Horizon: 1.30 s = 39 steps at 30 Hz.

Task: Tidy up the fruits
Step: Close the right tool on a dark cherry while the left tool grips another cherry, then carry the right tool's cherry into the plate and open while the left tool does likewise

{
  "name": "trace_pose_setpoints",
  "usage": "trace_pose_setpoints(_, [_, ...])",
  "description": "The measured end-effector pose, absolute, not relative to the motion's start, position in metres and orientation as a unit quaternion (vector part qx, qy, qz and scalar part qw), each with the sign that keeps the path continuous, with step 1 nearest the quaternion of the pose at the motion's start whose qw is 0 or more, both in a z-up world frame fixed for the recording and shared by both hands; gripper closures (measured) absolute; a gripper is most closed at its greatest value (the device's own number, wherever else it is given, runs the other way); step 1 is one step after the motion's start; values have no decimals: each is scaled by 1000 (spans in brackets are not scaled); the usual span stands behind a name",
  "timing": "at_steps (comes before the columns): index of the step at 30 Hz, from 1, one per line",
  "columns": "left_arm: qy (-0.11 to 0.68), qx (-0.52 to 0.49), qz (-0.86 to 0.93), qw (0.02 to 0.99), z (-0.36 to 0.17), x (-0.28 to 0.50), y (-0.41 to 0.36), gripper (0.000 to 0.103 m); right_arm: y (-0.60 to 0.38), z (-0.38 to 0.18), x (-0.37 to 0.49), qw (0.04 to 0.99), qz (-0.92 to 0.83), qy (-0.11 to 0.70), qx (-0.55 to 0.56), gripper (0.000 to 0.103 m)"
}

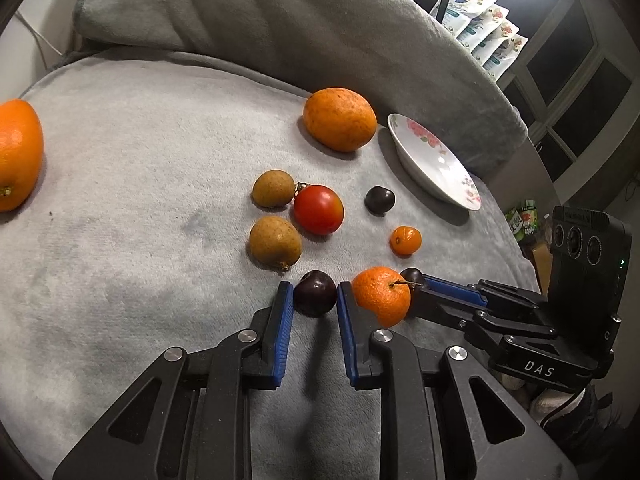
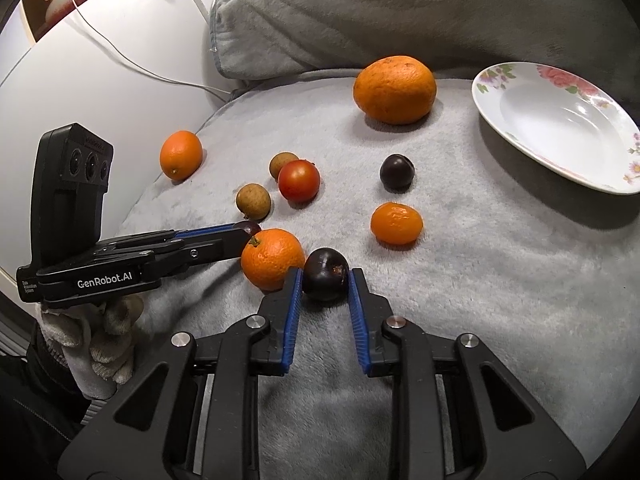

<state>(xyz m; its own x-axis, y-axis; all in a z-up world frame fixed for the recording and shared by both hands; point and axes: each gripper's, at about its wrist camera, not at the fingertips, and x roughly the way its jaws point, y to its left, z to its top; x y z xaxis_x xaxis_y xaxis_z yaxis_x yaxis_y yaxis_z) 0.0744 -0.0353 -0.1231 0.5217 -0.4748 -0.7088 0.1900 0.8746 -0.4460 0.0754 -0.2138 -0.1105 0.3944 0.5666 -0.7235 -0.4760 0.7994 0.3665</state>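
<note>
Fruit lies scattered on a grey blanket [image 1: 140, 160]. In the left wrist view my left gripper [image 1: 315, 288] is shut on a dark plum [image 1: 315, 296], with both blue pads against its sides. My right gripper [image 2: 326, 276] is shut on a second dark plum [image 2: 325, 280]. A stemmed mandarin [image 1: 382, 296] [image 2: 272, 258] sits between the two grippers, touching them. A white flowered plate [image 1: 436, 164] [image 2: 560, 120] stands empty at the far right.
Also on the blanket are a large orange [image 2: 395, 90], another orange [image 2: 181, 155] far left, a tomato [image 2: 299, 180], two brown round fruits [image 1: 273, 188] [image 1: 275, 240], a third dark plum [image 2: 397, 172] and a small mandarin [image 2: 396, 223]. A grey cushion [image 2: 400, 8] rises behind.
</note>
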Motion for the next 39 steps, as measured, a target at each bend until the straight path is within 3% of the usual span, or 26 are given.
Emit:
trace_pose_setpoints(17, [423, -151, -219, 866, -96, 79, -46, 83, -239, -86, 74, 862, 279, 420, 53, 79])
trace_pose_setpoints(39, [395, -123, -292, 862, -60, 139, -125, 83, -319, -55, 109, 902, 206, 372, 68, 79])
